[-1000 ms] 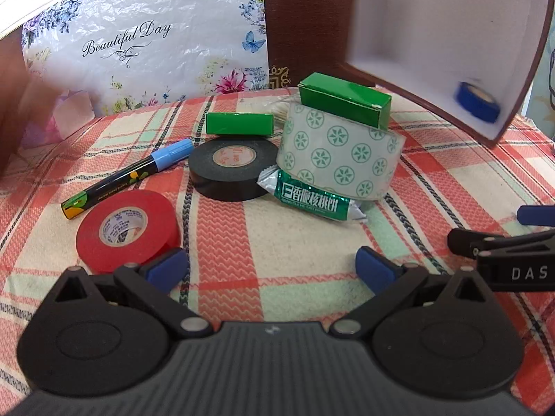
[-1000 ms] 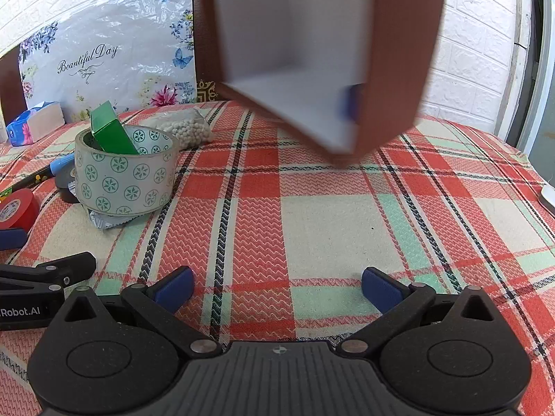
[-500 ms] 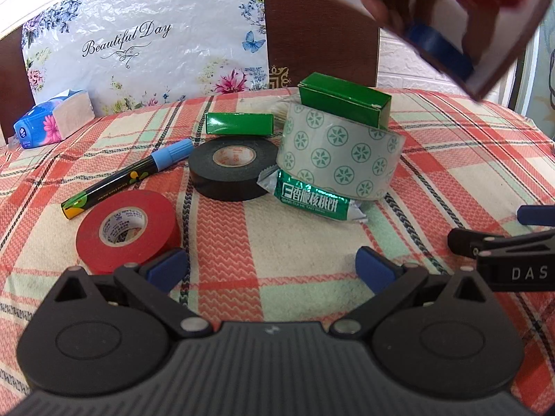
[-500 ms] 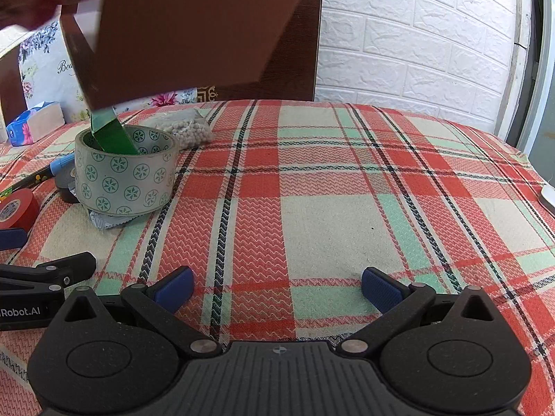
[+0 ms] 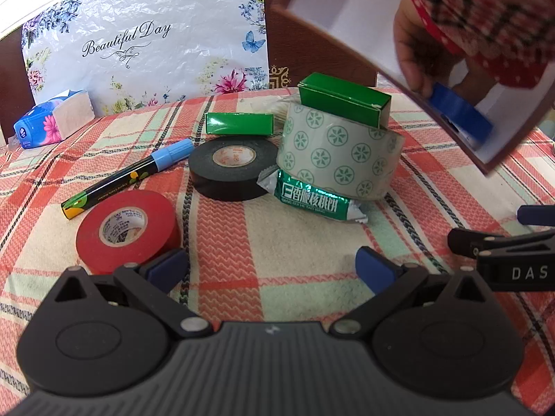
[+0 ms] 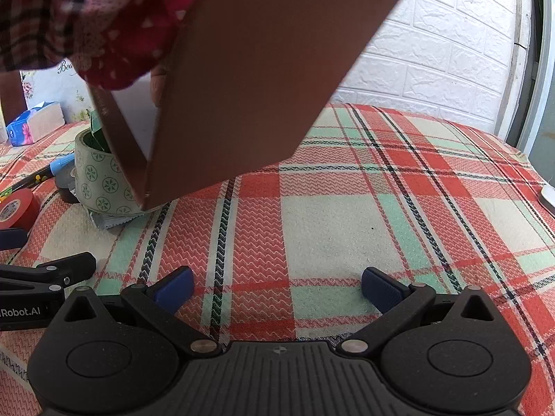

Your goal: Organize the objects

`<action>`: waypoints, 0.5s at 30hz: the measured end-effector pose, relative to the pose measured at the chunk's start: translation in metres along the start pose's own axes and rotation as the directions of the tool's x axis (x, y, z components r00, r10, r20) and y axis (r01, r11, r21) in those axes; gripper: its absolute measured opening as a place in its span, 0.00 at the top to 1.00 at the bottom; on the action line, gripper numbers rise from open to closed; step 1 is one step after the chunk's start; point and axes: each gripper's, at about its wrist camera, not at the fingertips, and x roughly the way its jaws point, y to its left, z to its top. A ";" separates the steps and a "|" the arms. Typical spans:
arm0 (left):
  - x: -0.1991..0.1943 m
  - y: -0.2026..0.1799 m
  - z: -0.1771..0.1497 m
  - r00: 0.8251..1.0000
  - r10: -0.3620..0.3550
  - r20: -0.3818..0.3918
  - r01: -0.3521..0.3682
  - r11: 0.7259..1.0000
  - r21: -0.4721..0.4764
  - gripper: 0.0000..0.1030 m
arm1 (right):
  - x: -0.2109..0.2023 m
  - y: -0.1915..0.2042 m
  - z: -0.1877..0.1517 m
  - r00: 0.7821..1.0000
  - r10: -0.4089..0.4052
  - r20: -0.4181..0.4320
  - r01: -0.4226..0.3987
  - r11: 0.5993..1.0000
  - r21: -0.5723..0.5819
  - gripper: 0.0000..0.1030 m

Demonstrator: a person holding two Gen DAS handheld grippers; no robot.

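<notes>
Your left gripper [image 5: 270, 265] rests low on the plaid-covered bench [image 5: 301, 242], jaws spread apart and holding nothing; your right gripper [image 6: 275, 286] sits just beside it, jaws equally wide and empty over bare cloth.

Nearest the left jaws lies a red tape roll [image 5: 126, 230], flat on its side, just beside the left pad. Beyond it sit a blue-capped marker [image 5: 128, 178], a black tape roll [image 5: 234, 168], and a wide patterned tape roll [image 5: 341, 154] standing on a green foil snack packet [image 5: 314, 201], with one green box [image 5: 343, 104] propped on top and a second green box [image 5: 239, 123] behind the black roll.

Overhead, a hand [image 5: 414, 53] in a red patterned sleeve [image 5: 485, 24] tilts a brown box [image 6: 263, 76] with a blue tape roll [image 5: 459, 112] inside.

The tape rolls look light and stiff; pinching across the wall of the ring, one finger in the core, should hold best. The marker is smooth and may roll, so take it mid-barrel. The packet is soft, slippery and pinned, so lift the patterned roll first. The propped green box looks likely to slide off.
</notes>
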 end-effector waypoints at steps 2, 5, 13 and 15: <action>0.000 0.000 0.000 1.000 0.000 0.000 0.000 1.000 0.000 0.00 | 0.000 0.000 0.000 1.000 0.000 0.000 0.000 1.000 0.000 0.00; 0.000 0.000 0.000 1.000 0.000 0.000 0.000 1.000 0.000 0.00 | 0.000 0.000 -0.001 1.000 0.000 0.000 0.000 1.000 0.000 0.00; 0.000 0.000 0.000 1.000 0.000 0.000 0.000 1.000 0.001 0.00 | 0.001 0.001 -0.002 1.000 0.000 0.000 0.000 1.000 0.000 0.00; 0.000 0.001 0.000 1.000 0.000 0.000 0.000 1.000 0.000 0.00 | 0.002 0.000 -0.002 1.000 0.001 0.000 -0.001 1.000 0.000 0.00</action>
